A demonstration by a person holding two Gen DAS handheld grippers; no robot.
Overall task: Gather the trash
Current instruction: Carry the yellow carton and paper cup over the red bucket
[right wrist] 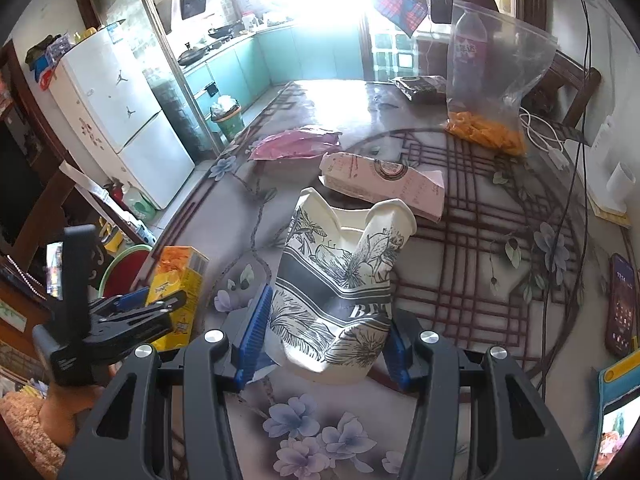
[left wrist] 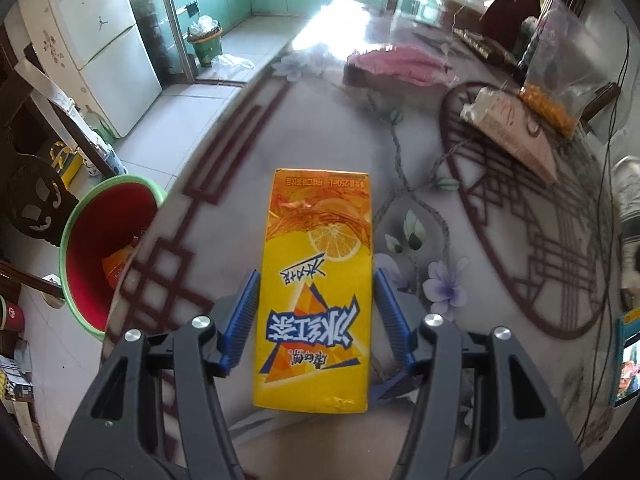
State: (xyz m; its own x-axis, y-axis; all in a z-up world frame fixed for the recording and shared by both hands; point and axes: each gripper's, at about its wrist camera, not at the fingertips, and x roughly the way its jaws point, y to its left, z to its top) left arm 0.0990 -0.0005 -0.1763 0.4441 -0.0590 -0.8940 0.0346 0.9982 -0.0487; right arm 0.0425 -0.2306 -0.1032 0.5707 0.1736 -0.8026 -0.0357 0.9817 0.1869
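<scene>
A yellow lemon-tea carton stands on the flowered table, and my left gripper is shut on it, a blue pad against each long side. The right wrist view shows the same carton at the table's left edge with the left gripper clamped on it. My right gripper is shut on a crumpled paper cup printed with black flowers; its right pad is mostly hidden behind the cup. A red bin with a green rim stands on the floor left of the table, some orange trash inside.
Further back on the table lie a pink-beige carton, a pink bag and a clear zip bag of orange snacks. A phone and cables lie at the right. The table edge runs along the left above the bin.
</scene>
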